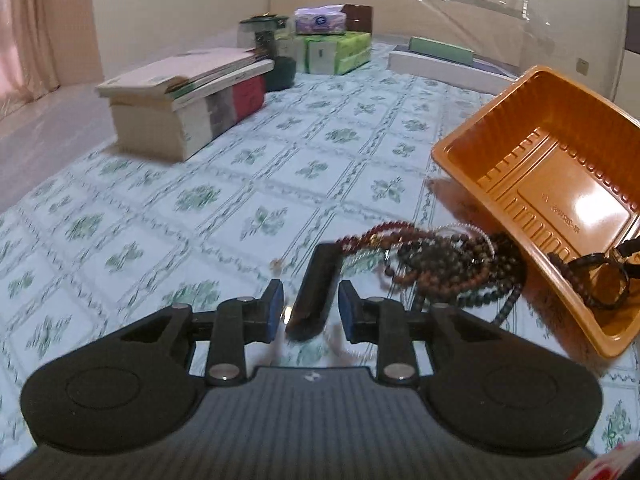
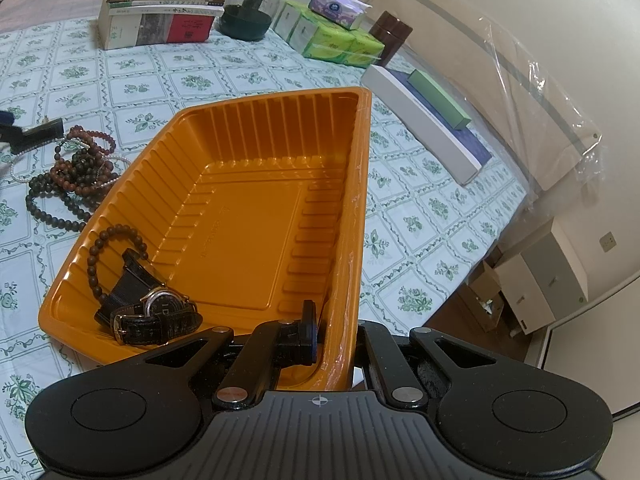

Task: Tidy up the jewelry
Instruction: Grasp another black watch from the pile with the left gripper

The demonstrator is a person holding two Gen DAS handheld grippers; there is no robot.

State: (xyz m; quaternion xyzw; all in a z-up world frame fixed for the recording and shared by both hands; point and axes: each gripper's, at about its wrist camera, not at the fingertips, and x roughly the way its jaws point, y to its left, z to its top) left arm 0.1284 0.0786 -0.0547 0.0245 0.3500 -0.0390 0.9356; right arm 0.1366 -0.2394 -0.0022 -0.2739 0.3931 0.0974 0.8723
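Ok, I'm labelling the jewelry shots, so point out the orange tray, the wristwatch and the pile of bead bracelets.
orange tray (image 2: pixel 256 216): right wrist view, on its bare floor.
wristwatch (image 2: pixel 164 306): right wrist view, on the dial.
pile of bead bracelets (image 1: pixel 444 260): left wrist view, on the dark beads at the heap's middle.

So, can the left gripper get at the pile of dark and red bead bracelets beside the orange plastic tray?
Probably yes: the left gripper sits just short of the pile of bead bracelets, though a black strap lies between its open jaws.
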